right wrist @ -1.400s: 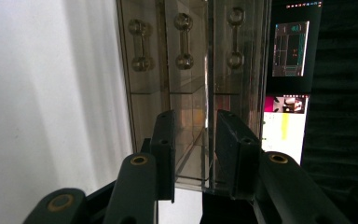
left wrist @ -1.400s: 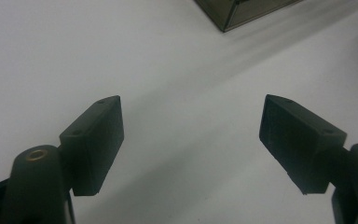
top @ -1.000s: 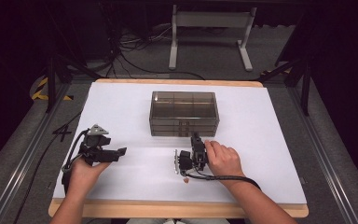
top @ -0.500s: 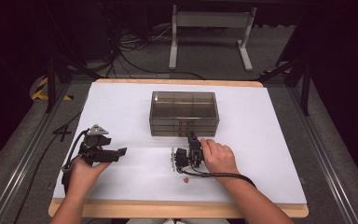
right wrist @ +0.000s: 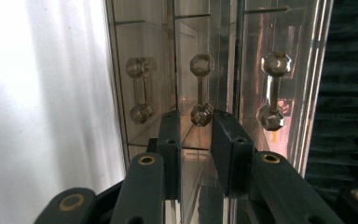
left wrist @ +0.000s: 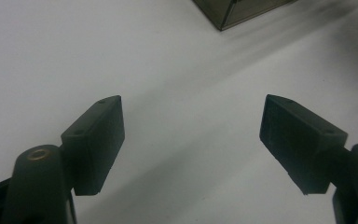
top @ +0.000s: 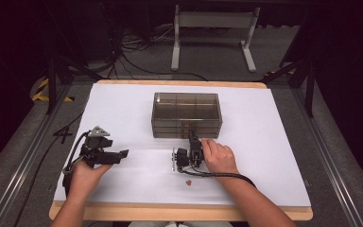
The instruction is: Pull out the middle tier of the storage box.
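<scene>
Drawer handle (right wrist: 200,88) sits between the right tongs (right wrist: 196,122), which have just been narrowing around it; left tongs (left wrist: 191,140) hover spread over the bench (top: 123,109).

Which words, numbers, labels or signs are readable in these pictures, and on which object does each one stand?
No word, number, label or brand is readable.
Clear drawer box: no print on its walls or handles.
Left gripper and right gripper: plain black jaws, no markings.
White table: blank.
Yellow and black hazard stripes on the floor: a warning pattern, without text.
</scene>
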Motion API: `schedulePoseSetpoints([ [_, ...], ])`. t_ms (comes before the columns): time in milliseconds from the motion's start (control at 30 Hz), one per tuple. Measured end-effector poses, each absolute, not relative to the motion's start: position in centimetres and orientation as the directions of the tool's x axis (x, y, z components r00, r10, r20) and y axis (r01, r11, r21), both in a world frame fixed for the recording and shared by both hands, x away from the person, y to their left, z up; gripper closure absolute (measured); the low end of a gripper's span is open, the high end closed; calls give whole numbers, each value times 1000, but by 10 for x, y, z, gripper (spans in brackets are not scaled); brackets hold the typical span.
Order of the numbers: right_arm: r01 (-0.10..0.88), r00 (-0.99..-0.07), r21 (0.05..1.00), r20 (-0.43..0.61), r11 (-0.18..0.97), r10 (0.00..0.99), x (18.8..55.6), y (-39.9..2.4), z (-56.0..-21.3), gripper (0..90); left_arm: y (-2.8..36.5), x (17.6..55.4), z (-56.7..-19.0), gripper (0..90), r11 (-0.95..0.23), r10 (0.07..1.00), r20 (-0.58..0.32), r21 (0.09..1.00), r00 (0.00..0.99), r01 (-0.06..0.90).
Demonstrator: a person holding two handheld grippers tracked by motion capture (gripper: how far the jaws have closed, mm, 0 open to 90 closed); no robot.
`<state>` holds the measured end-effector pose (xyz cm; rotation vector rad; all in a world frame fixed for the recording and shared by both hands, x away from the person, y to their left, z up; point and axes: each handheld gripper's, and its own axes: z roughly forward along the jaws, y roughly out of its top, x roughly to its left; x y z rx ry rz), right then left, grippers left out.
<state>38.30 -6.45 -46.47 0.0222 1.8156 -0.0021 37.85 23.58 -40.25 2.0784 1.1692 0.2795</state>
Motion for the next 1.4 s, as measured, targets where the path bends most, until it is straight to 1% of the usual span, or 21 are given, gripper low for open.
schedulePoseSetpoints([
  [233, 18, -215, 7, -977, 1000, 11, 385, -63, -468, 747, 235, 379, -403, 225, -326, 812, -153, 682, 563, 655],
  [267, 19, -209, 8, -978, 1000, 12, 385, -62, -468, 762, 235, 379, -403, 224, -325, 811, -155, 683, 564, 655],
  [300, 6, -202, -15, -979, 1000, -13, 386, -62, -467, 778, 236, 379, -403, 224, -326, 811, -154, 682, 565, 654],
  [333, 9, -195, -13, -981, 1000, -11, 386, -61, -467, 787, 236, 379, -403, 225, -328, 810, -153, 682, 566, 654],
  [367, 16, -198, 1, -980, 1000, 4, 386, -61, -467, 788, 236, 378, -403, 225, -327, 810, -154, 682, 565, 654],
  [433, 18, -204, -6, -979, 1000, -3, 386, -60, -466, 790, 236, 378, -402, 225, -325, 812, -153, 683, 564, 654],
  [467, 22, -202, 9, -979, 1000, 13, 386, -61, -467, 792, 236, 378, -402, 225, -325, 812, -153, 684, 564, 653],
  [600, 12, -205, -12, -979, 1000, -10, 384, -60, -466, 794, 236, 378, -402, 225, -325, 812, -152, 685, 564, 652],
  [633, 20, -209, 0, -978, 1000, 4, 383, -61, -467, 794, 236, 378, -402, 225, -325, 811, -152, 685, 565, 652],
  [667, 12, -207, -16, -978, 1000, -13, 382, -60, -466, 794, 237, 378, -401, 225, -331, 809, -150, 684, 569, 651],
  [967, 11, -224, -9, -975, 1000, -6, 371, -61, -462, 793, 237, 378, -401, 225, -330, 809, -149, 685, 569, 650],
  [1167, -6, -224, -28, -974, 1000, -28, 362, -61, -460, 794, 235, 378, -401, 225, -327, 810, -152, 684, 566, 652],
  [1400, -14, -232, -9, -973, 1000, -12, 356, -65, -462, 791, 235, 378, -402, 225, -330, 810, -151, 681, 566, 653],
])
